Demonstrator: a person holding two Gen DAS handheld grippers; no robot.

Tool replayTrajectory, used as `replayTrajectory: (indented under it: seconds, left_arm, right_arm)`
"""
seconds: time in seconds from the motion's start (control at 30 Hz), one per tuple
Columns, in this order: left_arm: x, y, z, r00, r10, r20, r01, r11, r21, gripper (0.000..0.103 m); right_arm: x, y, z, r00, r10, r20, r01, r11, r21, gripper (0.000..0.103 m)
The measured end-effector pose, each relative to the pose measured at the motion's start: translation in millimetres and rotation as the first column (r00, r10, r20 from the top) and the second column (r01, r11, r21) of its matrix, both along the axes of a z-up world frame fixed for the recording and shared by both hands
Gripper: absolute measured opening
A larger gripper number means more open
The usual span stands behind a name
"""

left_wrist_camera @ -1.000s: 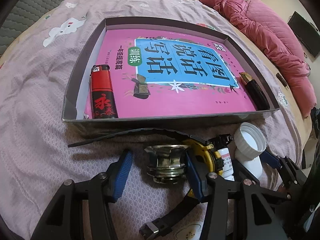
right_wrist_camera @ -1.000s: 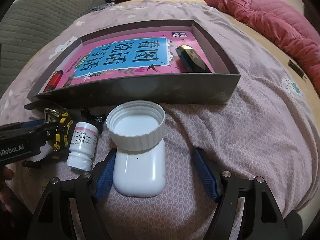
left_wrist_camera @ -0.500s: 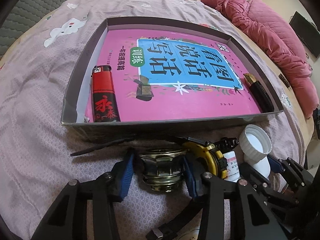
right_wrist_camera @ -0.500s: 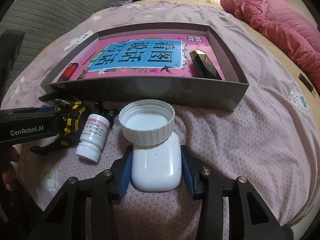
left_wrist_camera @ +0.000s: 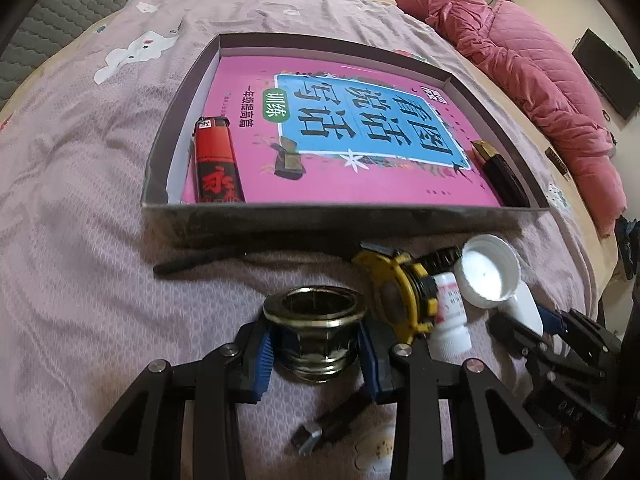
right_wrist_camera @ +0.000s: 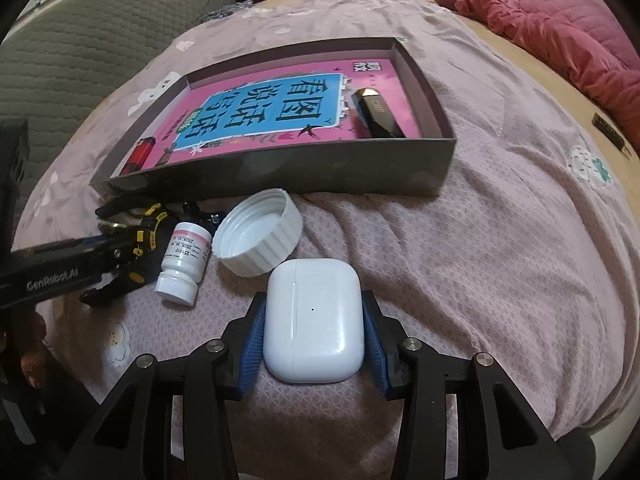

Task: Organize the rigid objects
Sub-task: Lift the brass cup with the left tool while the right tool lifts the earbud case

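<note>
My left gripper (left_wrist_camera: 316,354) is shut on a brass threaded metal fitting (left_wrist_camera: 315,334), held above the bedspread in front of the dark box (left_wrist_camera: 344,222). My right gripper (right_wrist_camera: 314,340) is shut on a white earbuds case (right_wrist_camera: 314,320), lifted clear of the white jar lid (right_wrist_camera: 258,238). The box holds a pink book (left_wrist_camera: 360,136), a red lighter (left_wrist_camera: 216,160) at its left and a black-and-gold lipstick (left_wrist_camera: 498,174) at its right. A yellow watch (left_wrist_camera: 400,292) and a small white pill bottle (right_wrist_camera: 184,260) lie between the grippers.
A black watch strap (left_wrist_camera: 192,260) lies along the box's near wall. A pink quilt (left_wrist_camera: 520,64) is heaped at the far right. A grey padded headboard (right_wrist_camera: 80,60) stands to the left. The bed edge drops off at the right.
Both grippers have closed, the left on the metal fitting and the right on the earbuds case. Both objects are now raised, and the case has come out from under the jar lid.
</note>
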State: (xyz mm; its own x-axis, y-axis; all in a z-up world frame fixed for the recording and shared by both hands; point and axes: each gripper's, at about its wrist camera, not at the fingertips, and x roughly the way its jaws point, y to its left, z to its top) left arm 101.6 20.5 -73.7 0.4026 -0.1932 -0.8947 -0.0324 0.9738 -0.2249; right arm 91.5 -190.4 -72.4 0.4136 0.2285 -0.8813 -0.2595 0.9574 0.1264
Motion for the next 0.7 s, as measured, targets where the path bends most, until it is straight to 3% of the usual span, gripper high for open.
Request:
replayTrajectory:
  seconds: [0.7]
  left_arm:
    - [-23, 3, 31, 0.997, -0.001, 0.082, 0.002, 1.000, -0.016, 0.036]
  right_arm:
    - [-1, -16, 15, 0.996, -0.074, 0.040, 0.072, 0.997, 0.028, 0.045]
